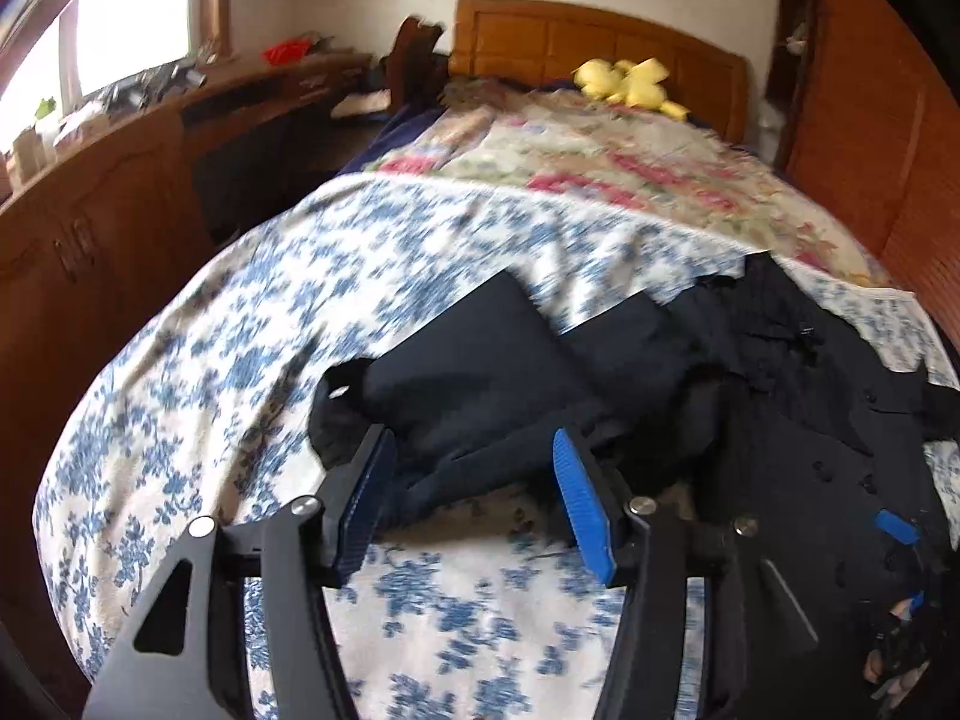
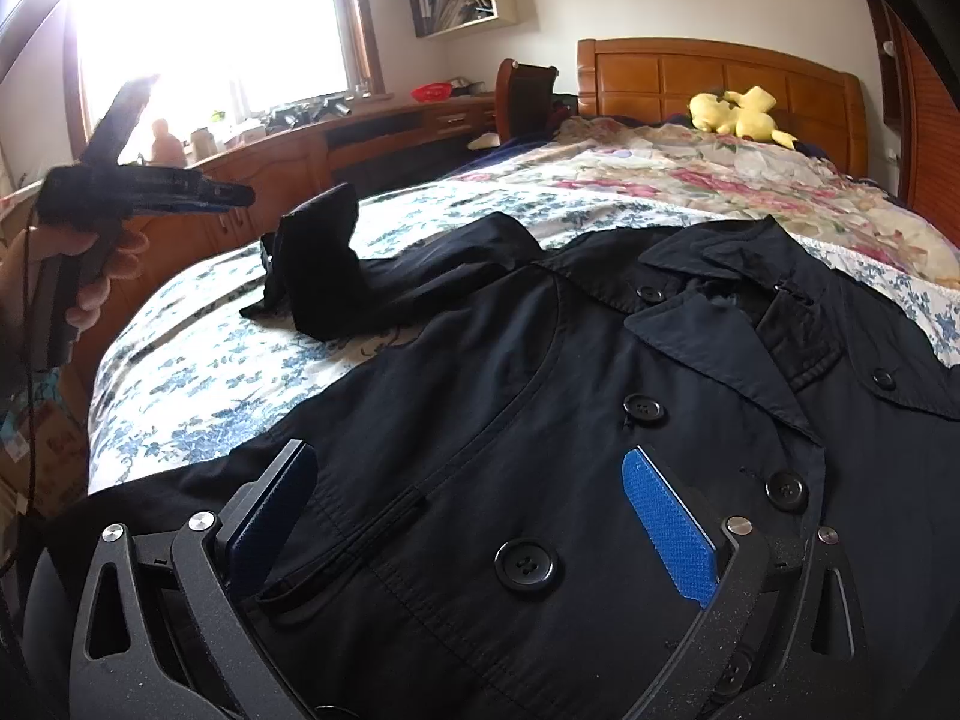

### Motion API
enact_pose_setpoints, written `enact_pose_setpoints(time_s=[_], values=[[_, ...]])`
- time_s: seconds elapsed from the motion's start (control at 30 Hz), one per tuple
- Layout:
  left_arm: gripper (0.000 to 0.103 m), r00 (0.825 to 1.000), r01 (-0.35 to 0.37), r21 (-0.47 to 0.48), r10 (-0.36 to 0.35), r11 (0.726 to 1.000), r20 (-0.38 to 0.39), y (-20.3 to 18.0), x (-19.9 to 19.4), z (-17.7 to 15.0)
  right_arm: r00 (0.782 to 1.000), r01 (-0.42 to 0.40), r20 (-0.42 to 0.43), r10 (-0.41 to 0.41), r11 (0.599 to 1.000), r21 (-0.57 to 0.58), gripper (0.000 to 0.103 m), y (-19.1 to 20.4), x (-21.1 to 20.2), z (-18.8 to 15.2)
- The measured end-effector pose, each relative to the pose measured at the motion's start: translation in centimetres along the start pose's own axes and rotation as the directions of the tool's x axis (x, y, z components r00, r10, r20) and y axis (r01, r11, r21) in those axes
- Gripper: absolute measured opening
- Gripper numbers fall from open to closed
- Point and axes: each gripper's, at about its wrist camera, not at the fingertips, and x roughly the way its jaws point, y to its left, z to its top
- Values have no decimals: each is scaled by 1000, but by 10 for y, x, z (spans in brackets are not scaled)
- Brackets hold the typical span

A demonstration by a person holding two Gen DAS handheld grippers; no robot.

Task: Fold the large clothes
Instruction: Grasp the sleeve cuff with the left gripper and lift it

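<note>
Black coat point(image 2: 600, 360) lies face up, buttoned, on the blue-flowered bedspread point(image 2: 198, 372), collar toward the headboard point(image 2: 720, 78). One sleeve point(image 2: 372, 294) stretches out sideways, its cuff bent upward. Left gripper point(image 1: 474, 498) is raised over that sleeve, jaws partly apart with nothing between them. Right gripper point(image 2: 474, 510) hovers low over the coat front with its jaws wide and nothing gripped; whether the pads touch the cloth cannot be told. Beyond the coat: a pink-flowered quilt point(image 2: 690, 174) and a yellow plush toy point(image 2: 738, 111) by the headboard. Wooden cabinets point(image 2: 270, 168) with clutter on top run along one side below the window point(image 2: 204, 24); a wardrobe point(image 1: 870, 120) flanks the other.
</note>
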Motion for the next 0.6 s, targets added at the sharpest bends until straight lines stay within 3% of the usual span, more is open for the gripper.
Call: enact_pose_setpoints(time_s=[0.13,0.27,0.47,0.6], values=[[54,997,-62,-36,60,997,-51,23,38,-7,1000,0,-1,0,1000,-1,103,0,0,0],[55,991,-68,-106,55,992,-123,45,77,-15,1000,-2,0,2,1000,-2,103,0,0,0],[59,980,-84,-147,55,986,-191,48,113,-23,1000,-7,-2,7,1000,-3,103,-1,0,-1],[62,978,-120,-129,95,984,-186,41,117,-26,1000,-9,-3,9,1000,-4,103,0,1,-1]])
